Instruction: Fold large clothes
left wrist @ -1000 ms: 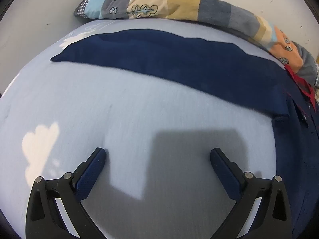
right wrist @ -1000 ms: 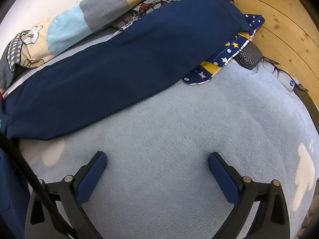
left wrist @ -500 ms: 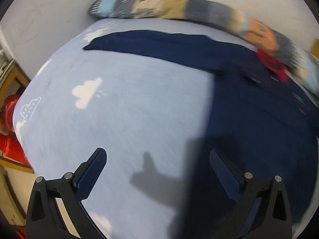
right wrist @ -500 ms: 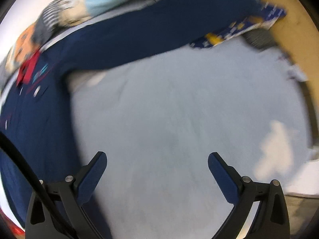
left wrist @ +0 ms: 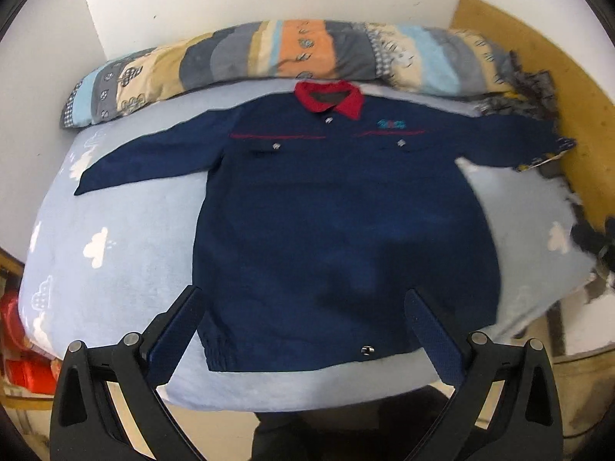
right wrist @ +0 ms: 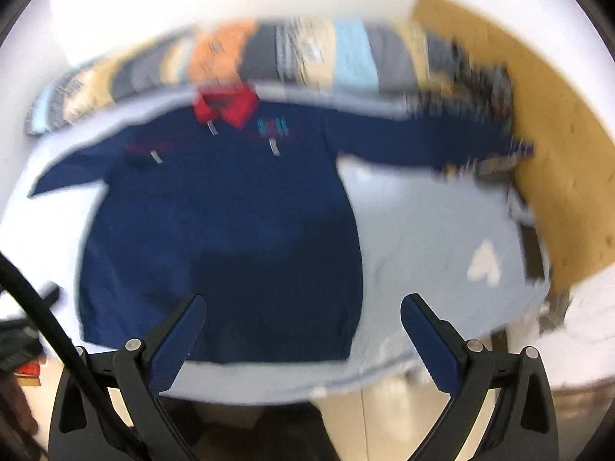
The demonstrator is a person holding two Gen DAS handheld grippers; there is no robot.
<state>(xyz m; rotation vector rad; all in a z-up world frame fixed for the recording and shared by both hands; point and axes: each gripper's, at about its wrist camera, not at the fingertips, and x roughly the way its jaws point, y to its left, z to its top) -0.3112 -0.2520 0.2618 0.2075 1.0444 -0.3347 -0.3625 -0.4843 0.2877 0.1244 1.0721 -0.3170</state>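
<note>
Left wrist view now takes in the whole navy jacket, spread flat on the pale blue bed, red collar at 12 o'clock, sleeves out toward 9 and 3. A second ago both cameras sat low beside a sleeve; both have pulled back. Left gripper and right gripper hang spread wide, empty, above the hem. Folding, I judge, has not begun.

Each gripper, left and right, is built of black arms, silver screws and blue dimpled pads.

A black cable is seen beside the right one.
</note>
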